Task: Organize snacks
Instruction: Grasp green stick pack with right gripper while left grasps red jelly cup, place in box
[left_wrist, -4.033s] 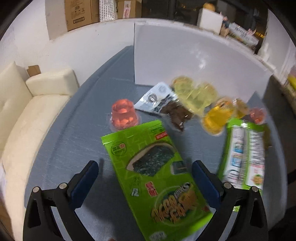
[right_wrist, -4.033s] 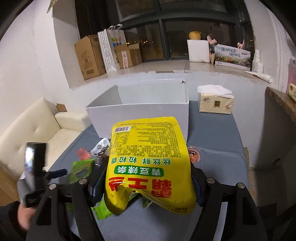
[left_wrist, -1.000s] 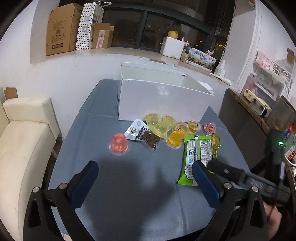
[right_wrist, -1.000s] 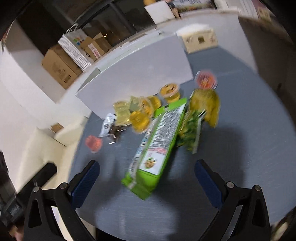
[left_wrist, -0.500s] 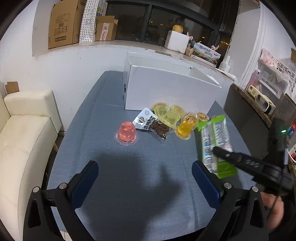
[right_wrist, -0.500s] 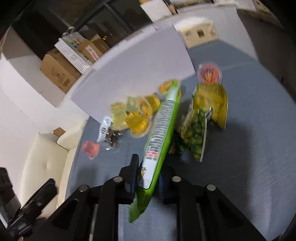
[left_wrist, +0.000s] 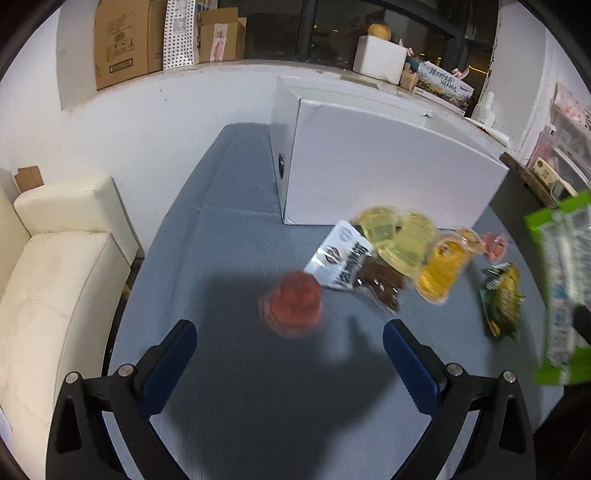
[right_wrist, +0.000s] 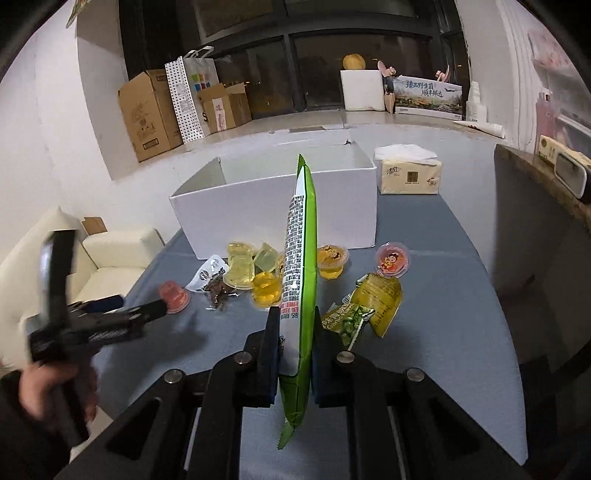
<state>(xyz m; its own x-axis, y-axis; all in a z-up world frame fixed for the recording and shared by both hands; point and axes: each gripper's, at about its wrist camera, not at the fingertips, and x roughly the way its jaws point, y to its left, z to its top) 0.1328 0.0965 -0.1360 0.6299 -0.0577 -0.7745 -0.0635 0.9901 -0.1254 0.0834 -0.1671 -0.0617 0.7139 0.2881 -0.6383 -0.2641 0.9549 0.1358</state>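
Progress: partway. The right claw (right_wrist: 295, 347) is clamped on a flat green snack packet (right_wrist: 301, 266), held edge-on and clear of the surface (right_wrist: 443, 332), pointed toward the open white box (right_wrist: 273, 210). The box interior is mostly hidden from here, so its contents cannot be told.

The left claw (left_wrist: 290, 350) is spread wide with nothing between its fingers, hovering near the red jelly cup (left_wrist: 293, 301) (probably its next pick).

Remaining on the surface:
- yellow jelly cups (right_wrist: 242, 269)
- a silver-and-clear packet of dark snack (right_wrist: 214, 280)
- a red-lidded cup (right_wrist: 393, 259)
- a yellow sachet (right_wrist: 380, 295)
- a small green sachet (right_wrist: 347, 317)

Writing: the green packet's back carries dense Chinese print, too fine to read. The small green sachet seems to read "Garlic". The tissue pack (right_wrist: 408, 175) has a Chinese logo.
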